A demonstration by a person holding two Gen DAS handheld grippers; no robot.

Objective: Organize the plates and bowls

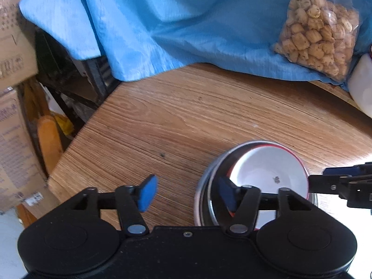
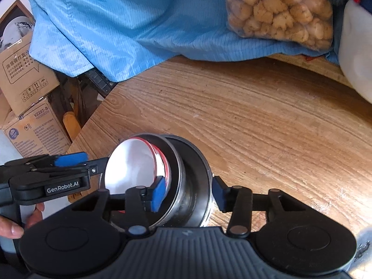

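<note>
Nearest: the left gripper (image 1: 186, 194), black body with blue pads, jaws parted and holding nothing, one pad over bare wood, the other just inside the rim of the stacked bowls. Right gripper (image 2: 189, 194), same make, jaws likewise apart, straddling the opposite wall of the stack without pressing it. Item: white enamel bowl with a red rim (image 1: 267, 174), nested in a steel bowl (image 1: 204, 193) near the front edge of the wood-grain counter (image 1: 209, 116); it sits tilted rather than flush, which suggests it was just set down from both sides. Behind: crumpled blue cloth (image 1: 162, 23) draped over the counter's back; on it a clear bag of tan biscuit pieces (image 1: 318, 37). A white rounded object (image 1: 360, 86) at the right edge, kind unclear. Beyond the counter's left edge: printed cardboard cartons (image 2: 30, 74), stacked.
</note>
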